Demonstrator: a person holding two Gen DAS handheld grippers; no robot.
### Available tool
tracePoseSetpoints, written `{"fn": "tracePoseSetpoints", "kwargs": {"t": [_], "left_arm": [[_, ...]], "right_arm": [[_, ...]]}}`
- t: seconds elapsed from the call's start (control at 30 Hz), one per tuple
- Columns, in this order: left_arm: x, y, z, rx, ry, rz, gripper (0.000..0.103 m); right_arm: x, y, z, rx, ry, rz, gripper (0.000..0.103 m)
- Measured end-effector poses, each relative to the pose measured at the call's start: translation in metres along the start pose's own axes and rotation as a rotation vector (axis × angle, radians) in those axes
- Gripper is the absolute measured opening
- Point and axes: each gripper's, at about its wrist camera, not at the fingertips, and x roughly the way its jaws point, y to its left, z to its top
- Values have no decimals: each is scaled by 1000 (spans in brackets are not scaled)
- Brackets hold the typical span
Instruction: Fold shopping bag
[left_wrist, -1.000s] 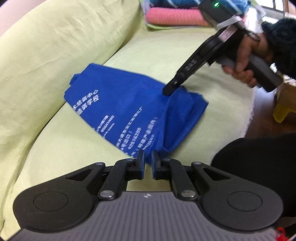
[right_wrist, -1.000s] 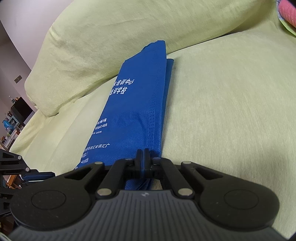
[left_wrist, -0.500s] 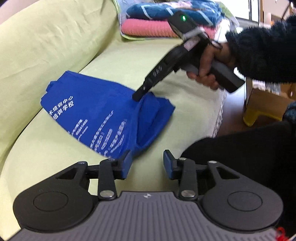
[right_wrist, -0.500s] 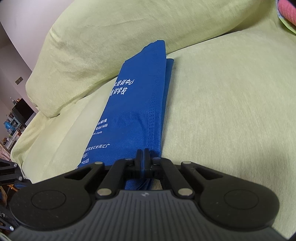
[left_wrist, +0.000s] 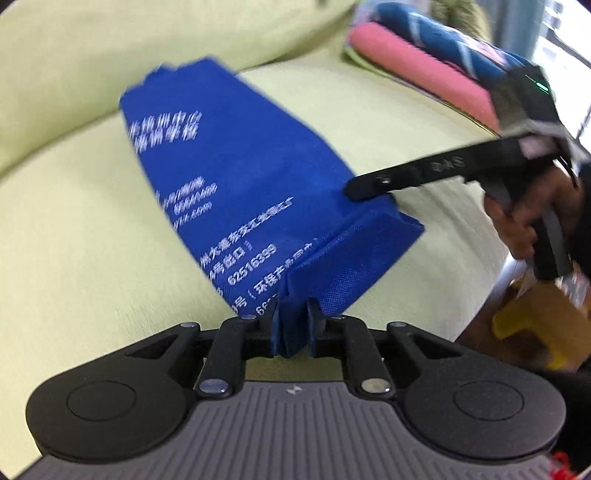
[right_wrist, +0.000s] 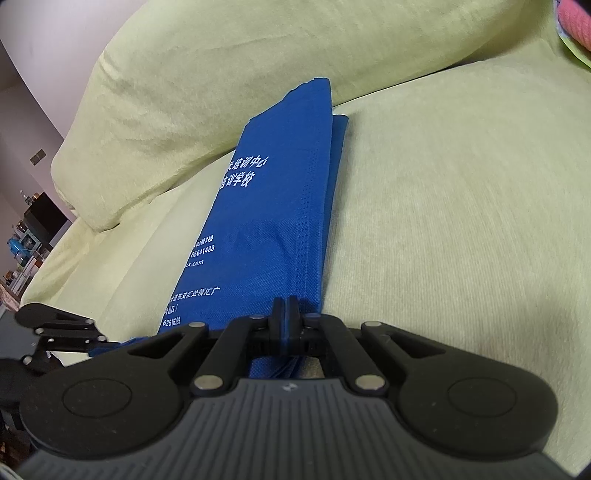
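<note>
Both grippers pinching the blue bag on the sofa seat

We hold the shopping bag (left_wrist: 240, 184) near the seat's front edge: our left gripper (left_wrist: 291, 319) clamps one near corner, our right gripper (right_wrist: 284, 319) clamps the other, fingers narrow on fabric

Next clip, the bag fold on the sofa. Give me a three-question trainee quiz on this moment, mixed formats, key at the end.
1. True or false: the right gripper is shut on the blue shopping bag.
2. What lies between the left gripper fingers? A) bag fabric B) a pink towel C) nothing
3. Fill in: the bag lies on a light green ____.

Key: 1 true; 2 A; 3 sofa.
</note>
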Motion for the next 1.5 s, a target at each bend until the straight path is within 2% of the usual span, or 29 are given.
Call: {"fn": "tracePoseSetpoints", "kwargs": {"t": [0.07,0.2,0.23,0.27,0.3,0.4,0.53,0.63,0.73,0.8,0.83,0.87,0.93,0.97,1.0,1.1,1.17,1.2,1.3,1.33,1.4,1.5], "left_arm": [[3,4,3,-29,17,-8,21],[7,8,5,-46,38,-14,21],[7,8,5,-44,41,-14,21],[8,8,5,-42,45,-14,21],[8,9,5,-41,48,-15,21],[8,8,5,-50,49,-17,21],[7,7,6,-60,46,-18,22],[7,7,4,-76,31,-17,23],[2,10,-2,-103,-4,-13,24],[-2,8,-6,-94,-33,22,24],[-4,5,-7,-82,-44,63,24],[-8,0,-7,-53,-60,138,23],[-16,-15,-10,71,-90,294,10],[-20,-23,-11,140,-103,366,10],[-24,-32,-14,217,-116,387,10],[-32,-65,-24,469,-154,313,10],[-24,-79,-28,600,-129,307,13],[-17,-81,-29,632,-112,315,13],[4,-72,-27,620,-74,328,12],[11,-67,-27,608,-67,323,7],[15,-60,-26,567,-74,311,0],[14,-53,-24,484,-80,289,0]], "right_arm": [[0,1,0,-6,1,-4,0],[-3,15,4,-82,9,-53,0],[-6,23,4,-127,2,-73,2],[-11,32,0,-179,-17,-73,10],[-16,41,-3,-232,-36,-72,12],[-30,68,-15,-391,-95,-69,12],[-26,92,-44,-574,-78,-74,10],[-7,90,-57,-602,-35,-177,10],[-3,90,-58,-589,-57,-180,10],[-2,90,-57,-583,-53,-177,10],[-2,90,-56,-579,-50,-176,10],[-2,90,-55,-576,-48,-174,10],[-1,91,-54,-570,-42,-171,10],[-1,91,-53,-567,-40,-170,10],[-1,90,-53,-560,-41,-169,10],[-2,88,-54,-540,-41,-164,10],[-3,86,-53,-529,-38,-160,10],[-3,85,-53,-523,-37,-158,10],[-4,83,-51,-506,-33,-153,10],[-4,83,-51,-500,-32,-151,10],[-4,81,-50,-489,-29,-148,10],[-5,79,-49,-476,-26,-143,10]]}}
